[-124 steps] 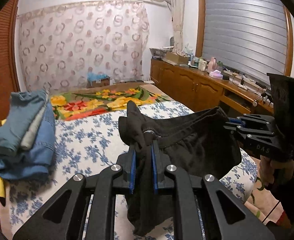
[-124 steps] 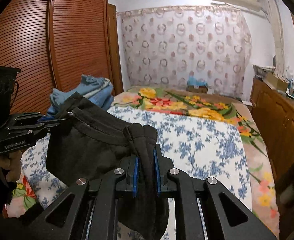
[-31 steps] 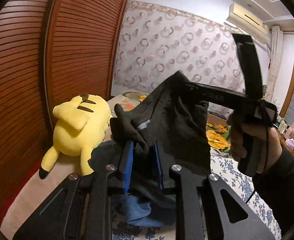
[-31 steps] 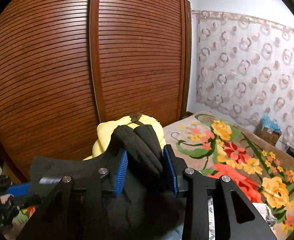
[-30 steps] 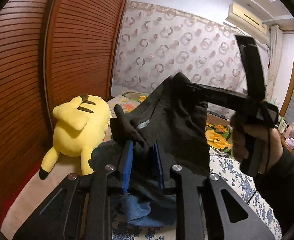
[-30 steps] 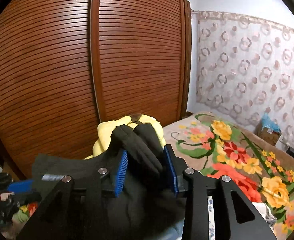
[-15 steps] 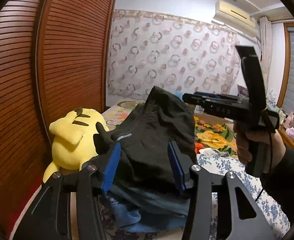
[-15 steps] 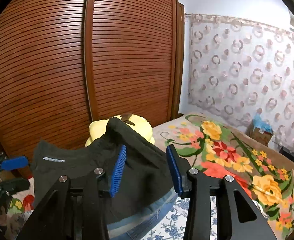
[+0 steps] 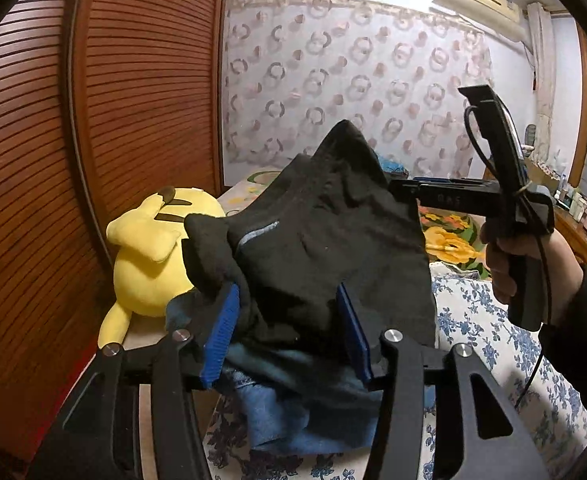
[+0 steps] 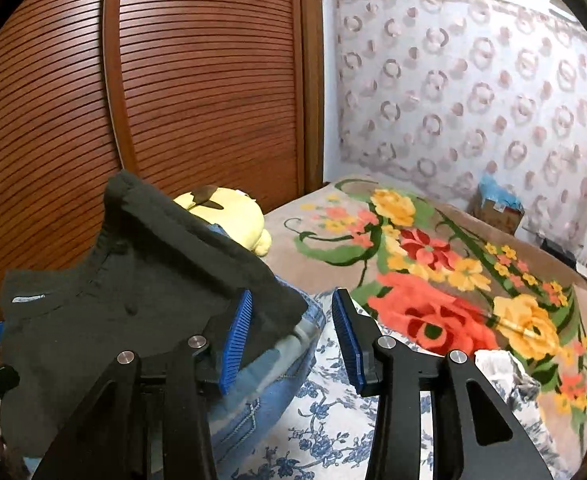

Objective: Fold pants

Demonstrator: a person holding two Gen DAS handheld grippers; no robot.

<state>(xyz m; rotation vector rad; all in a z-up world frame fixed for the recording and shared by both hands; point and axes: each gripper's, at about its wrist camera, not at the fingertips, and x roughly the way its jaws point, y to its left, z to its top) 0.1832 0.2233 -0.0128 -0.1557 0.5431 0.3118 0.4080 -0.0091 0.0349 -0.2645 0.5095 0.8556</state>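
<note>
The folded black pants lie on top of a pile of blue jeans at the bed's left side. My left gripper is open, its blue pads on either side of the pants' near edge without pinching it. In the right wrist view the black pants rest on the jeans. My right gripper is open, just right of the pants' edge. The right gripper's body shows in the left wrist view behind the pants.
A yellow plush toy lies beside the pile against the brown slatted wardrobe doors. A floral blanket covers the far bed, a blue-flowered sheet the near part. A patterned curtain hangs behind.
Both grippers opened and let go of the black pants, which now rest on the jeans pile. Both grippers have drawn back a little.
</note>
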